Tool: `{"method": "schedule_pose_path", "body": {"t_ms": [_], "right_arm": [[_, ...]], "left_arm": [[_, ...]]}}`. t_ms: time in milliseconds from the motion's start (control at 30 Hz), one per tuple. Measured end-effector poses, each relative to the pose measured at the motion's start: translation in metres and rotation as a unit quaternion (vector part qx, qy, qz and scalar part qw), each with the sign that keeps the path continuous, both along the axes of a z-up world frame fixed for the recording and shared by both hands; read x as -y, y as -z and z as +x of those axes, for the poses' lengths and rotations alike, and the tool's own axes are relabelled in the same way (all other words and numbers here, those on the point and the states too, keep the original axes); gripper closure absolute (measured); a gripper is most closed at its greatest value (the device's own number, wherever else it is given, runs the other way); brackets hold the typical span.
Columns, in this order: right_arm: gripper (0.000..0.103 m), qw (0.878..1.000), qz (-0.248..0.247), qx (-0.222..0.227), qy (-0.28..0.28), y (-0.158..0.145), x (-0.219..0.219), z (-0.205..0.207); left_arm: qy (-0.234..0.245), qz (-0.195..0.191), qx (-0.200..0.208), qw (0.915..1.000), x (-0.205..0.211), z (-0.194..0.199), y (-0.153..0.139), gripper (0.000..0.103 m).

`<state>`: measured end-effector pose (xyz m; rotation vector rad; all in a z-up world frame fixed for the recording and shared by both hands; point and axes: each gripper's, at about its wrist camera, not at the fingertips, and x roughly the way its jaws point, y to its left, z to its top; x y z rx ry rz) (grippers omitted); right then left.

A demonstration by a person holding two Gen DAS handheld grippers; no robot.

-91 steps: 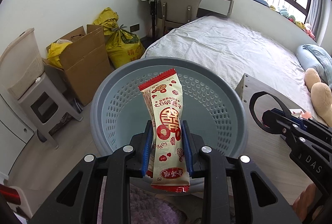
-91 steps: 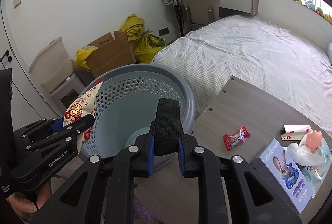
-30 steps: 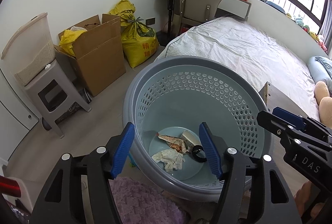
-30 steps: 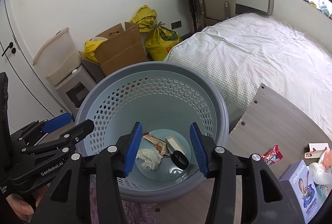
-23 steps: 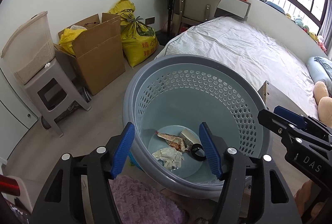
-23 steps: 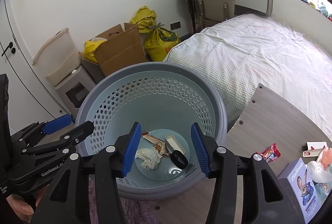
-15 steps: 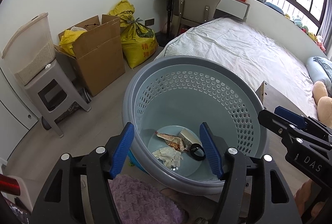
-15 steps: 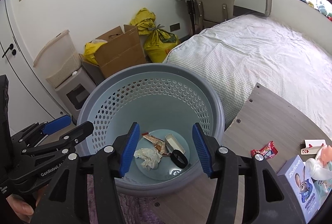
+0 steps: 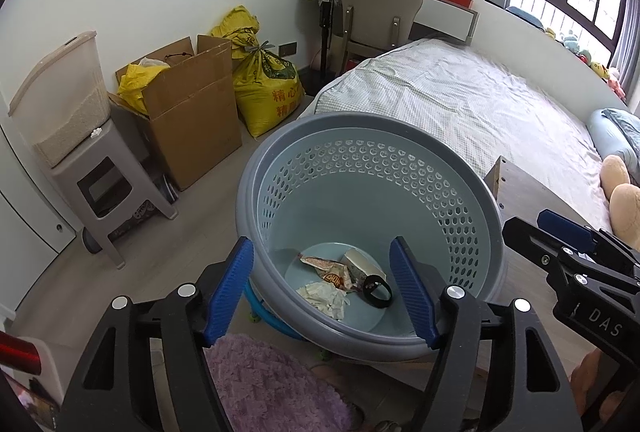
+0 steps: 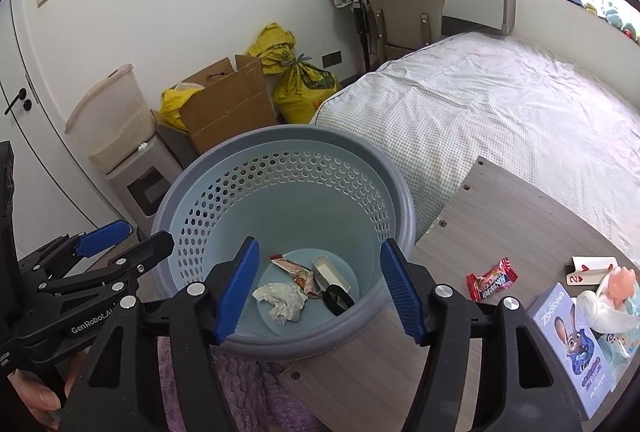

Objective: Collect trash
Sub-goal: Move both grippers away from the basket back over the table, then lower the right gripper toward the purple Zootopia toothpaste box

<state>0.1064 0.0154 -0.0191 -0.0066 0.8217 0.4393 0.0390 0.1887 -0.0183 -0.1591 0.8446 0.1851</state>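
A grey-blue perforated basket stands on the floor beside the wooden table. At its bottom lie a snack wrapper, crumpled paper, a small white box and a black tape roll. My left gripper is open and empty above the basket's near rim. My right gripper is open and empty above the basket too. A red candy wrapper lies on the table to the right.
On the table's right edge are a Zootopia box, a playing card and a pink toy. A bed, chair, cardboard box, yellow sacks and a stool with bin surround. A purple rug lies below.
Three seconds ago the left gripper held the snack wrapper and the right held the tape roll; both now lie in the basket. Over the last second both open grippers drew back slightly.
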Motion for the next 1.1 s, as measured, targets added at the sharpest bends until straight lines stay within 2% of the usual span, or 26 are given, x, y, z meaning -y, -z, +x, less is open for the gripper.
{"method": "schedule_pose_path", "body": {"t_ms": [167, 600, 1100], "right_arm": [[0.032, 1.0, 0.002, 0.006, 0.006, -0.002, 0.008, -0.009], [0.023, 0.999, 0.006, 0.013, 0.032, -0.006, 0.037, -0.029], [0.02, 0.997, 0.007, 0.032, 0.064, -0.02, 0.076, -0.056]], "left_arm": [[0.002, 0.001, 0.005, 1.0, 0.004, -0.006, -0.004, 0.031], [0.019, 0.006, 0.017, 0.9997, 0.026, -0.02, -0.012, 0.03], [0.054, 0.001, 0.024, 0.9983, 0.058, -0.031, -0.018, 0.03]]}}
